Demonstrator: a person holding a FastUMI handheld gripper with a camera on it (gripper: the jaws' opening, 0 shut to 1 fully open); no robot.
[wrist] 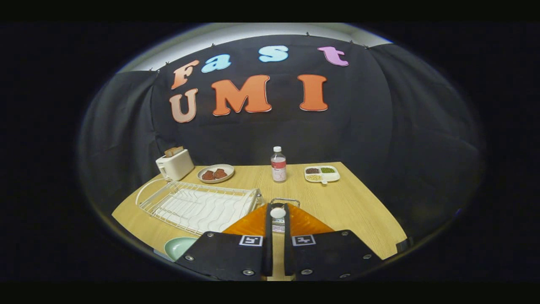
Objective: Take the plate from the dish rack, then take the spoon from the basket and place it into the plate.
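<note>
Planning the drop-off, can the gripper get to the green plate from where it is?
Probably yes. The gripper, closed on the spoon over the orange basket, has the green plate close beside it on the table, nothing between them; the dish rack lies beyond.

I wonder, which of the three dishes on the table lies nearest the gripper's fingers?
The pale green plate, beside the fingers; the meat plate and divided tray sit far beyond.

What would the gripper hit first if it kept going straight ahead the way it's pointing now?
The gripper is nearly closed around a white spoon over the orange basket. Straight ahead lies the basket's metal handle, then probably the water bottle, though depth is unclear.
</note>
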